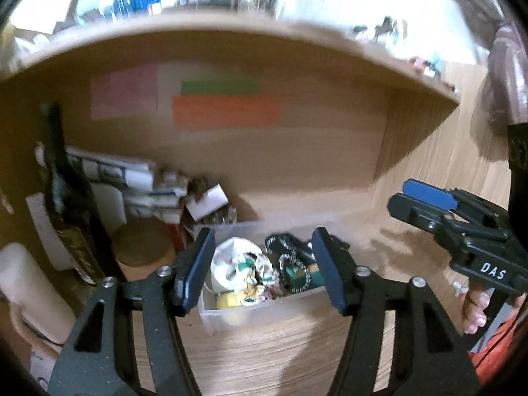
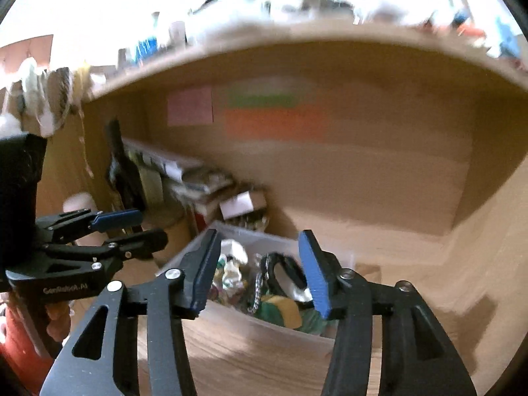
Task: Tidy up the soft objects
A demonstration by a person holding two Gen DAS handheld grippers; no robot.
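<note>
A clear plastic bin (image 1: pixel 264 312) stands on the wooden desk under a shelf. It holds soft things: a white cloth bundle (image 1: pixel 236 264), a green and yellow piece (image 1: pixel 297 275) and a black-and-white cord (image 1: pixel 280 246). My left gripper (image 1: pixel 262 269) is open and empty, just in front of the bin. My right gripper (image 2: pixel 260 270) is open and empty, also facing the bin (image 2: pixel 241 312). The right gripper shows at the right of the left wrist view (image 1: pixel 425 203), the left gripper at the left of the right wrist view (image 2: pixel 132 227).
Stacked boxes and papers (image 1: pixel 158 191) sit left of the bin. A dark bottle (image 1: pixel 66 198) and a cork disc (image 1: pixel 142 242) stand further left. The shelf board (image 1: pixel 264 36) hangs low above. Coloured notes (image 1: pixel 224 109) are on the back wall.
</note>
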